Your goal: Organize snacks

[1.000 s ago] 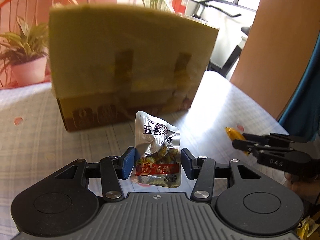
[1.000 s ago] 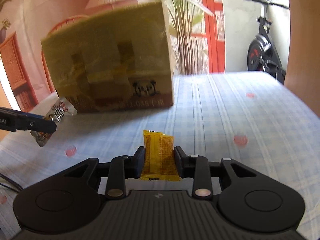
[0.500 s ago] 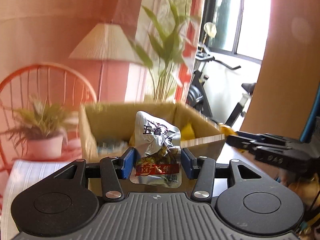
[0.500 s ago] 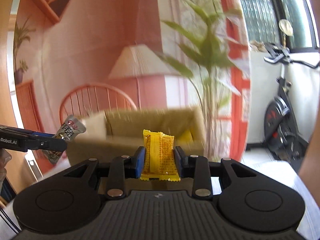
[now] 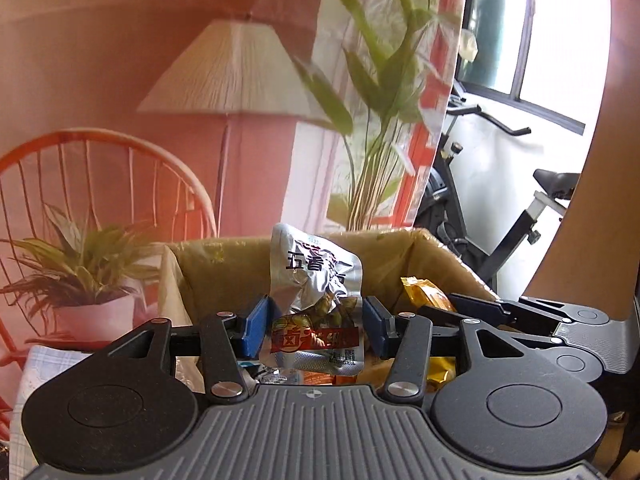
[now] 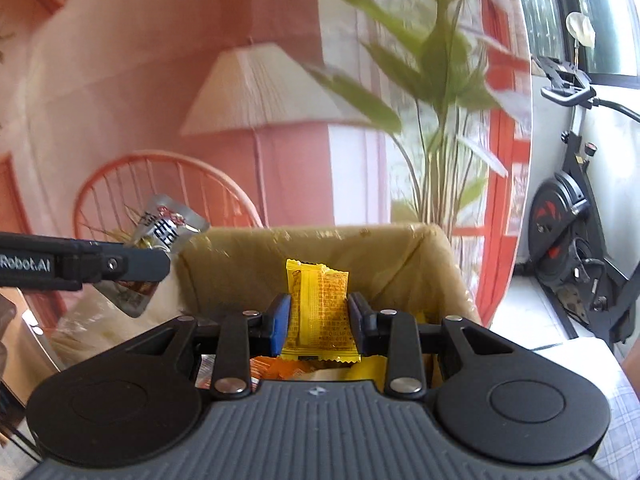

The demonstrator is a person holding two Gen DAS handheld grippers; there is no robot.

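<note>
A silver snack pouch [image 5: 316, 300] with a red label stands upright between blue pads, my left gripper [image 5: 315, 326] shut on it. It hangs over the open cardboard box [image 5: 224, 264]. My right gripper [image 6: 319, 318] is shut on a yellow snack packet [image 6: 320, 312], also above the cardboard box [image 6: 400, 252]. Several orange and yellow packets [image 6: 280, 368] lie inside the box. In the right wrist view the left gripper [image 6: 132, 266] with the silver pouch [image 6: 160, 232] enters from the left. The left wrist view shows the right gripper [image 5: 456, 310] at the right with the yellow packet [image 5: 424, 296].
Behind the box stand a tall green plant [image 5: 372, 120], a floor lamp [image 5: 236, 72] and an orange wire chair [image 5: 100, 176]. A potted plant [image 5: 84, 276] sits at the left. An exercise bike [image 6: 572, 224] is at the right. The checked tablecloth [image 6: 624, 420] shows at the lower right.
Both grippers rose from in front of the box's side to above its open top, each still holding its packet. The box's inside has come into view.
</note>
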